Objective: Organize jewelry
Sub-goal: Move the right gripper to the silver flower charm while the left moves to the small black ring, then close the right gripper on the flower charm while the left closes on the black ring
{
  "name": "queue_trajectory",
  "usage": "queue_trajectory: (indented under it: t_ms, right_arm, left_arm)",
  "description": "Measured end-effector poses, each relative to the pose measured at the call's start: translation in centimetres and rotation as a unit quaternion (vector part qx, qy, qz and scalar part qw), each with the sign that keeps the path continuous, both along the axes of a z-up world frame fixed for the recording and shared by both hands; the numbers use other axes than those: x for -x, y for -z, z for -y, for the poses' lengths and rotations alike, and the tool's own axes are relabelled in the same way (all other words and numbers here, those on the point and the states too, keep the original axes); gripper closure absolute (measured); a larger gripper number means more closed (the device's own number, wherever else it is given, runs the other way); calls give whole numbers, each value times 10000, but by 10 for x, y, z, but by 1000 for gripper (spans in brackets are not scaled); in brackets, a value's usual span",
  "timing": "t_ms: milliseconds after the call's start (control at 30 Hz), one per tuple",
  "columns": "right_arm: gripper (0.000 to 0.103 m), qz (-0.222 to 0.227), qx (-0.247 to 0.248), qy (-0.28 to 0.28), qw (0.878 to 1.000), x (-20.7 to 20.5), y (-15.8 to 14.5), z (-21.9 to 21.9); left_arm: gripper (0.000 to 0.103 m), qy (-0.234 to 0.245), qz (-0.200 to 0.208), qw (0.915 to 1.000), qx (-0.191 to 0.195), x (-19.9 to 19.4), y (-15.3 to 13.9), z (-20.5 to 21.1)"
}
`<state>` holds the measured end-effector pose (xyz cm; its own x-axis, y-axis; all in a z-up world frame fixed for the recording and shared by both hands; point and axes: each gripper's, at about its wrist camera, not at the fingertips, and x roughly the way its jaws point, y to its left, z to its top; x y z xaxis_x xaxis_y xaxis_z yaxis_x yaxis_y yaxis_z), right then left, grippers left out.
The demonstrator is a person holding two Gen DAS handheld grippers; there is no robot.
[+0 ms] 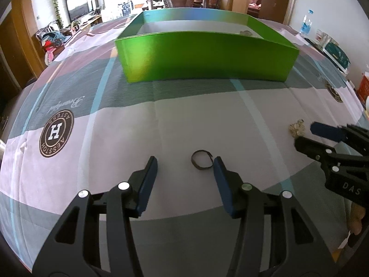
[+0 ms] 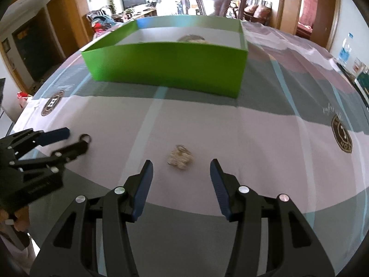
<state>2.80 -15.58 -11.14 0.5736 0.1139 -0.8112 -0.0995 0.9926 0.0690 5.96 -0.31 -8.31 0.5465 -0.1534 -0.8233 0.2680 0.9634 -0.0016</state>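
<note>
Left tongs (image 1: 185, 165) stand spread at 6 o'clock of the left wrist view, nothing pinched; a dark ring (image 1: 202, 160) lies on the surface (image 1: 161, 127) between the tips, just beside the right-hand pad. Right tongs (image 2: 181, 167) are likewise spread and empty, with a pale jewelry cluster (image 2: 180, 157) on the cloth between their tips. A green box (image 1: 203, 55), open-topped, sits at 12 o'clock in both views, bare cloth separating it from the tongs. Only the right wrist view shows a pale item (image 2: 191, 38) inside the box clearly; the left wrist view shows a small part of it above the near wall. Each view catches the other tongs at its side edge. A round brown emblem (image 1: 56, 133) at 9 o'clock bears a large "H"; "DAS" marks the right tongs' body.
</note>
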Motion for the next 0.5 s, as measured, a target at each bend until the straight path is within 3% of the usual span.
queue_trajectory:
  t_ms: [233,500]
  right_arm:
    - [52,-52,-20,56,10000,0,4,4]
    - [52,-10,121,-21,9999,-5,6,-4]
  left_arm:
    - [52,-290,-19,9996,1,-5,-1,-16]
    - [52,-151,9,9999,-29,-6,-1,-3]
